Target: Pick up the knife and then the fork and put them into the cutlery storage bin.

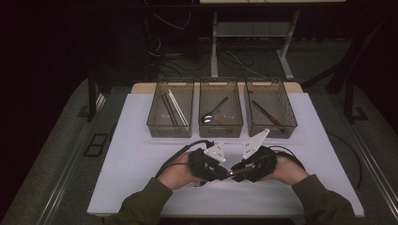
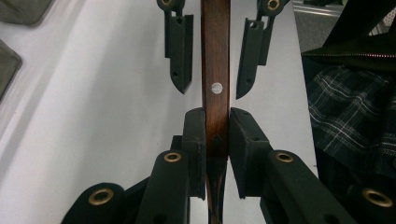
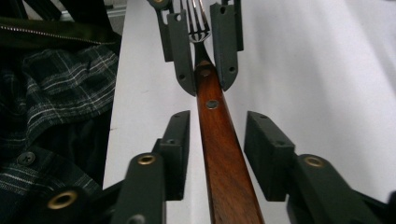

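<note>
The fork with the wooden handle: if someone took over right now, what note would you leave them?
Left gripper: shut on the fork, clamping its wooden handle near the tines end.
Right gripper: jaws either side of the handle, pads not touching yet; open.
The fork hangs between both grippers, low over the white table.
Three bins at the back: the left bin holds chopsticks, the middle bin a spoon, the right bin a wood-handled utensil.
Done: fork picked up.
Left: finish the handover, then probably drop it in a bin, likely the right one.
</note>
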`<state>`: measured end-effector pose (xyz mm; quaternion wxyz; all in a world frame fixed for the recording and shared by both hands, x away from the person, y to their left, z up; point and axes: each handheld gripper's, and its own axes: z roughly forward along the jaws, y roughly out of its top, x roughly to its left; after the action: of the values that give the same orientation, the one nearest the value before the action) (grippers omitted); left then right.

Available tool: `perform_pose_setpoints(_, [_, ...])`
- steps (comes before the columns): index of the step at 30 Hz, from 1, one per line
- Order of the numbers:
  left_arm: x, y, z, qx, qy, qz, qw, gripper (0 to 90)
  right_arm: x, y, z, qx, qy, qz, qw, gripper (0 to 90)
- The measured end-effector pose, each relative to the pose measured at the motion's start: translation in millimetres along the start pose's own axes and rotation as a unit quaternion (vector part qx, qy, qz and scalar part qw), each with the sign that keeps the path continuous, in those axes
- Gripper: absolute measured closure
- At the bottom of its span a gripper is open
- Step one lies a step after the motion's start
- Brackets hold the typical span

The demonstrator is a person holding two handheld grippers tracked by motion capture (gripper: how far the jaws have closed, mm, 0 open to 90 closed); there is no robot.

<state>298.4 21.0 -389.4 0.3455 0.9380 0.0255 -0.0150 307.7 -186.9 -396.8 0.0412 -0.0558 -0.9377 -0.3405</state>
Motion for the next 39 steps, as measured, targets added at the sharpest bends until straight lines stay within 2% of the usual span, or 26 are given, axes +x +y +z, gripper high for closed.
perform_pose_setpoints(4, [-0.4, 0.3, 0.3, 0.005, -0.003, 0.004, 1.0, 76.7, 0.7, 0.3, 2.5, 0.005, 0.003, -0.008, 0.9999, 71.9])
perform_pose_setpoints(11, [-1.8, 0.1, 1.4, 0.011, -0.014, 0.017, 0.9997, 76.5, 2.8, 1.3, 4.3, 0.01, 0.023, -0.013, 0.9996, 75.1])
perform_pose_setpoints(12, [-2.8, -0.3, 1.4, 0.01, -0.017, 0.012, 0.9997, 76.5, 3.2, 1.1, 4.7, 0.01, 0.026, -0.008, 0.9996, 75.3])
perform_pose_setpoints(13, [-1.6, -0.2, 0.8, 0.01, -0.014, 0.02, 0.9997, 76.5, 3.1, 1.1, 4.6, 0.01, 0.026, -0.006, 0.9996, 75.4])
perform_pose_setpoints(18, [-0.4, -2.1, -4.3, -0.004, -0.013, 0.02, 0.9997, 76.1, 2.0, 0.2, 2.6, -0.01, 0.028, 0.014, 0.9995, 75.7])
perform_pose_setpoints(20, [-0.3, -2.7, -5.9, -0.012, -0.013, 0.018, 0.9997, 75.5, 2.1, 0.4, 1.1, -0.016, 0.028, 0.014, 0.9994, 75.7])
perform_pose_setpoints(21, [0.0, -3.6, -6.9, -0.023, -0.016, 0.018, 0.9994, 74.5, 1.4, 0.1, 0.4, -0.023, 0.031, 0.018, 0.9991, 75.7])
perform_pose_setpoints(22, [-0.2, -4.6, -8.4, -0.032, -0.013, 0.018, 0.9992, 69.1, 0.9, -0.3, -0.8, -0.029, 0.029, 0.019, 0.999, 75.7])
perform_pose_setpoints(25, [1.1, -9.3, -15.4, -0.055, 0.008, 0.006, 0.9984, 55.8, -1.7, -2.8, -5.6, -0.038, 0.02, 0.027, 0.9987, 75.7])
perform_pose_setpoints(26, [1.3, -12.3, -18.1, -0.064, 0.014, -0.006, 0.9978, 52.1, -3.0, -4.2, -7.3, -0.041, 0.019, 0.029, 0.9985, 75.7])
perform_pose_setpoints(28, [3.2, -19.7, -23.9, -0.081, 0.031, -0.019, 0.9961, 46.0, -4.5, -6.9, -10.8, -0.042, 0.007, 0.035, 0.9985, 75.7])
perform_pose_setpoints(29, [3.0, -24.1, -26.5, -0.088, 0.037, -0.037, 0.9947, 43.8, -4.7, -8.1, -12.3, -0.045, 0.008, 0.045, 0.998, 75.7])
perform_pose_setpoints(30, [4.0, -28.7, -29.2, -0.095, 0.047, -0.045, 0.9933, 41.7, -6.2, -9.9, -13.9, -0.046, -0.001, 0.043, 0.998, 75.6])
perform_pose_setpoints(31, [4.7, -33.3, -31.6, -0.104, 0.055, -0.058, 0.9913, 40.2, -6.8, -11.4, -15.5, -0.047, -0.005, 0.048, 0.9977, 75.6])
perform_pose_setpoints(32, [6.3, -37.9, -34.7, -0.105, 0.064, -0.063, 0.9903, 38.9, -7.8, -13.0, -16.9, -0.048, -0.008, 0.05, 0.9976, 75.6])
perform_pose_setpoints(35, [8.4, -50.5, -40.7, -0.119, 0.089, -0.09, 0.9848, 34.5, -10.1, -16.8, -21.1, -0.052, -0.015, 0.055, 0.997, 75.6])
perform_pose_setpoints(39, [6.8, -65.2, -47.4, -0.127, 0.117, -0.114, 0.9783, 29.9, -12.3, -21.2, -26.6, -0.054, -0.032, 0.067, 0.9958, 75.6])
